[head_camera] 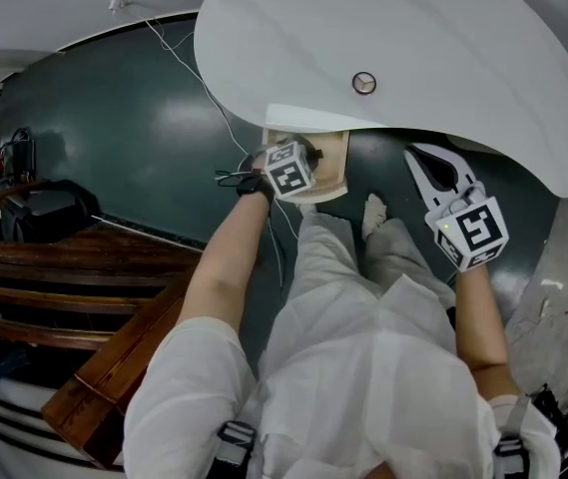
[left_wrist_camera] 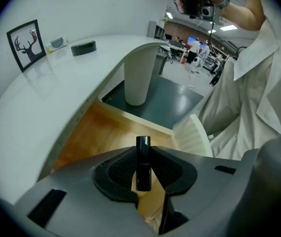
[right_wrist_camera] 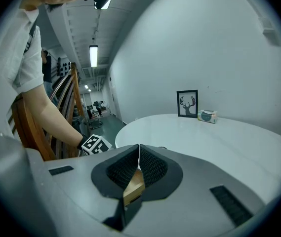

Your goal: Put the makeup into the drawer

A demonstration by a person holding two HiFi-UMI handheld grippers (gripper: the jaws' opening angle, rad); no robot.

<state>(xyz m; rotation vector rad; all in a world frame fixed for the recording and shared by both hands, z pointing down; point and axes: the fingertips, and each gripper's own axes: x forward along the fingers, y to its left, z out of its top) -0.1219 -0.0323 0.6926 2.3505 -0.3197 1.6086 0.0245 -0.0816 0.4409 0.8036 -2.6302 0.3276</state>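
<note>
The left gripper (left_wrist_camera: 143,158) pinches a slim black makeup tube (left_wrist_camera: 142,146) between its pads and points steeply down over the open drawer (left_wrist_camera: 98,132). This hold seems meant to let the tube drop straight onto the drawer's bare wooden floor. As far as the views show, the tube hangs above that floor and is not yet resting in the drawer. The right gripper (right_wrist_camera: 139,154) hangs to the right of the drawer with its jaws pressed together on nothing, apparently kept out of the way. The white table (head_camera: 413,38) overhangs the drawer's inner end, so its edge is the likeliest thing for the tool to catch on. Beyond the drawer the white table leg (left_wrist_camera: 139,78) stands on the dark floor, and just outside the drawer's wall is the person's white shoe (left_wrist_camera: 192,135). Neither lies in the tube's path. On the tabletop, well away from the drawer, are a framed deer picture (left_wrist_camera: 26,46), a dark round case (left_wrist_camera: 83,47) and a small pale packet (right_wrist_camera: 207,115).
</note>
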